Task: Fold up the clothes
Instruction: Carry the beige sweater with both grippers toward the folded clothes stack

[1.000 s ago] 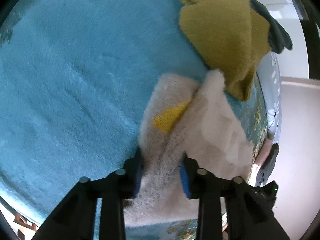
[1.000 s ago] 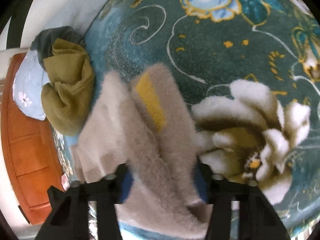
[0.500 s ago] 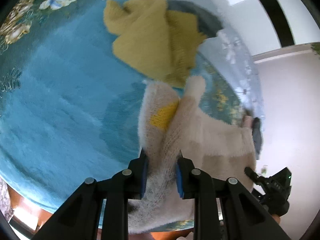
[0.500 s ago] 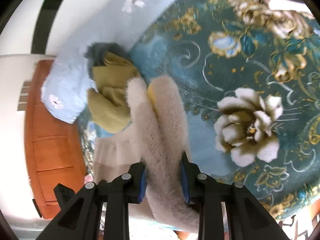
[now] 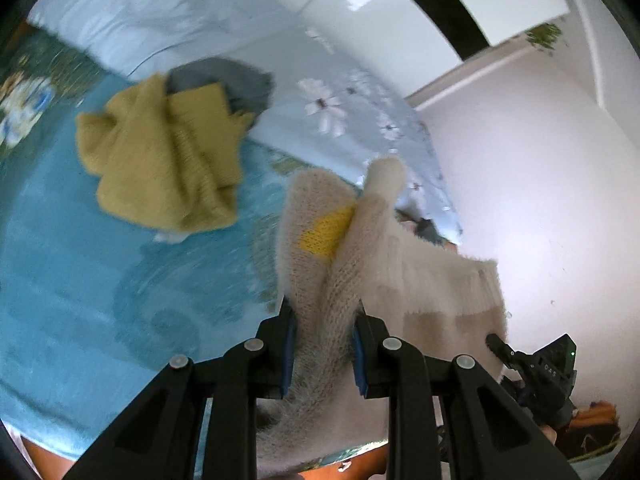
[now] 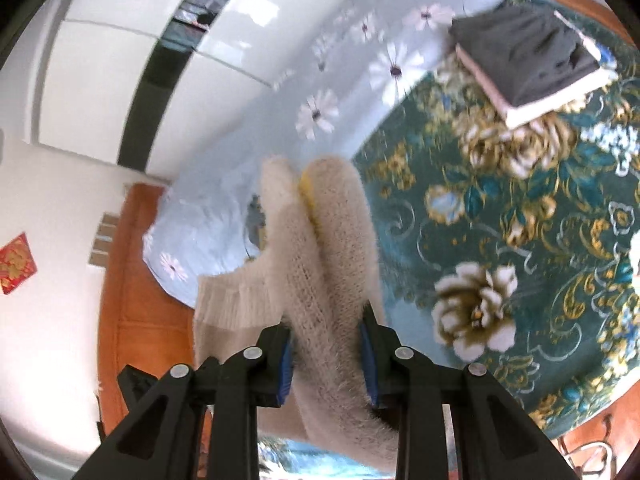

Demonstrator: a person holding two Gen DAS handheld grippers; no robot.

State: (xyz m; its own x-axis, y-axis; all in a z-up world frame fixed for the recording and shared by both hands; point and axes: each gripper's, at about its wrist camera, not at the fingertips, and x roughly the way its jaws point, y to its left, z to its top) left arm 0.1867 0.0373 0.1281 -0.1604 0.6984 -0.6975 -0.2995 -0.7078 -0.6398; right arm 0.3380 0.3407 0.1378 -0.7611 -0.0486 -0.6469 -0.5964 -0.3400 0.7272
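Note:
A fuzzy cream sweater (image 5: 352, 264) with a yellow patch hangs lifted above the teal floral blanket (image 5: 80, 280). My left gripper (image 5: 323, 312) is shut on a bunched fold of it. In the right wrist view the same cream sweater (image 6: 320, 260) rises between the fingers, and my right gripper (image 6: 327, 322) is shut on it too. Its ribbed hem (image 6: 236, 300) droops to the left. The other gripper (image 5: 536, 364) shows at the lower right of the left wrist view.
A crumpled mustard sweater (image 5: 168, 160) lies on a grey garment (image 5: 228, 80) on the blanket. A folded dark garment stack (image 6: 528, 56) sits at the far right. A pale blue flowered pillow (image 6: 320, 112), an orange wooden headboard (image 6: 132, 320) and white walls lie beyond.
Both grippers have lifted the cream sweater up off the blanket and tilted toward the wall. The bed has dropped farther away in both views.

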